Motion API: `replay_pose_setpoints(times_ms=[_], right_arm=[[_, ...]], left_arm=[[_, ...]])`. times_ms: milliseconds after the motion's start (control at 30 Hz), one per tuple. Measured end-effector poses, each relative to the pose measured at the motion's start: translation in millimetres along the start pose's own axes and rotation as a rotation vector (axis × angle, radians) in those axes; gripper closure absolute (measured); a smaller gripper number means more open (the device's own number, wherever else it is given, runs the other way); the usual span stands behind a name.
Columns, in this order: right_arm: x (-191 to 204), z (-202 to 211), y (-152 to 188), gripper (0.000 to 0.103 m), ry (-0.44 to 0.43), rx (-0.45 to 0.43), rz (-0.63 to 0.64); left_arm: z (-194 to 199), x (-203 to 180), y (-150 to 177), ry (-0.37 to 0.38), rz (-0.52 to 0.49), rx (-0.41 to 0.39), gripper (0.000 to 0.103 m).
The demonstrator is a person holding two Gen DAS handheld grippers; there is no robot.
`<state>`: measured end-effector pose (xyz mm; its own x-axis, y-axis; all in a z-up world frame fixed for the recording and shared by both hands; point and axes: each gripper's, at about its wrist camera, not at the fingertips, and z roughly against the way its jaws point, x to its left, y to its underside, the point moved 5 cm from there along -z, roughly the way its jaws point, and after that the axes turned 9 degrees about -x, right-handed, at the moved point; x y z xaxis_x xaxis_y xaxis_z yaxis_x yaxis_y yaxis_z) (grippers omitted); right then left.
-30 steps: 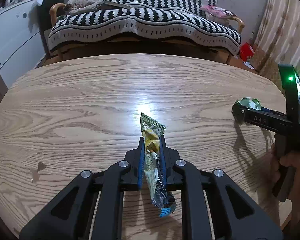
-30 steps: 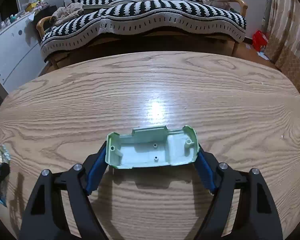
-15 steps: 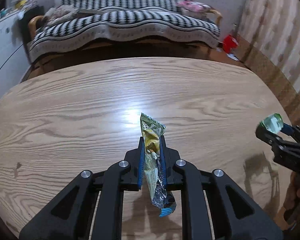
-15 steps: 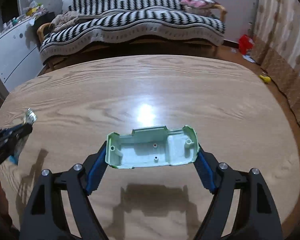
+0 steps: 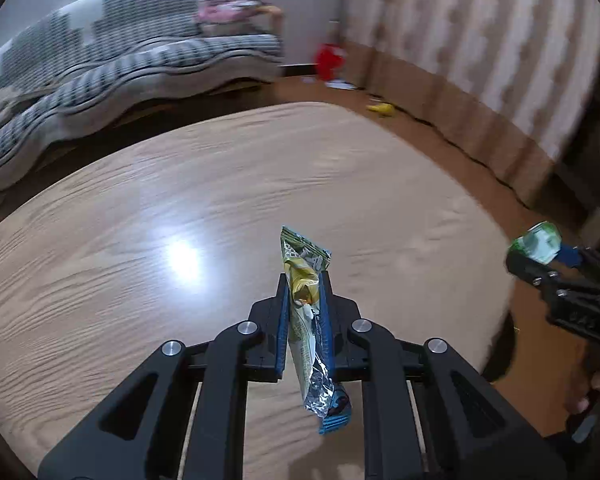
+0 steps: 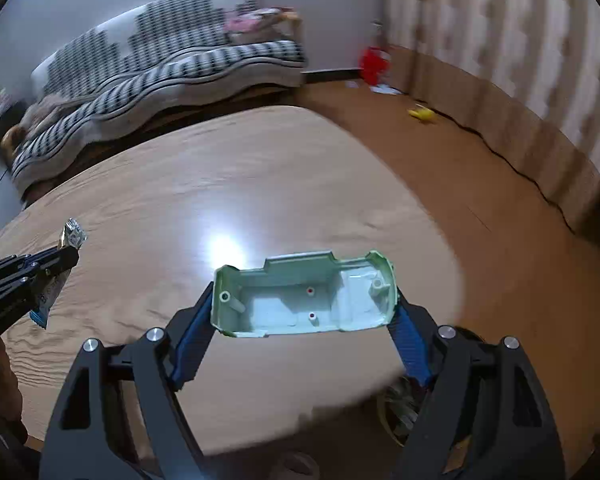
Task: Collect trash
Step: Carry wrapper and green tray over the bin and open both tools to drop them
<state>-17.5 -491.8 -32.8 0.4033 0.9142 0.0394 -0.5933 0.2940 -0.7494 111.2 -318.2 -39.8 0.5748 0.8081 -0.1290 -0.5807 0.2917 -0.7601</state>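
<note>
- The left tool [image 5: 304, 296] is clenched on a snack wrapper [image 5: 306, 320]. The wrapper stands on edge between the blue pads, with its long axis along the fingers: the printed green-and-gold end pokes out past the tips toward the middle of the frame, and the foil and blue tail hangs back toward the lower middle.
- The right tool [image 6: 305, 300] grips a pale green plastic shell [image 6: 304, 300] by its two short ends. The jaws stand wide because the shell spans them crosswise, its long axis running left to right across the frame and its hollow side facing the camera.
- Both pieces of trash are carried in the air above the wooden surface [image 5: 180, 208]; neither touches it.
- The relation that matters: in the right wrist view a dark, round container [image 6: 400, 404] shows in the lower right, beyond the rim of the surface and partly hidden by the tool's arm. It looks like a bin, though blur leaves that uncertain.
- In the left wrist view the same dark shape [image 5: 500, 348] sits at the right, past the rim of the surface and below the right tool.
- Judging from this, the right hand is nearer the container, so the shell would likely be dropped first, with the wrapper following from the left side.
</note>
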Motion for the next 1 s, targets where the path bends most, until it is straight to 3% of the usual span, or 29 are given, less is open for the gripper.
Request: replay_pose_setpoints(times_ms=[367,533,733,1000], right_arm=[[-173.8,34.0,75.9,0.026,0.151,0.030,-0.227],[-222.5,45.0,92.9,0.026,0.175,0.040,-0.300],[-255.4,44.3,101.3,0.026,0.198,0.061,-0.375],[-287.6,37.9,111.6,0.026,0.253,0.092,-0.429]], left_arm=[[-42.9,-187.0,30.9,0.280,-0.201,0.067,0.090],[-55.4,-258.2,62.7,0.419,-0.252,0.116,0.090],[-86.9,-301.4,90.4,0.489,-0.253,0.164,0.090],[-126.6,-322.1,102.1,0.525,-0.214,0.220,0.090]])
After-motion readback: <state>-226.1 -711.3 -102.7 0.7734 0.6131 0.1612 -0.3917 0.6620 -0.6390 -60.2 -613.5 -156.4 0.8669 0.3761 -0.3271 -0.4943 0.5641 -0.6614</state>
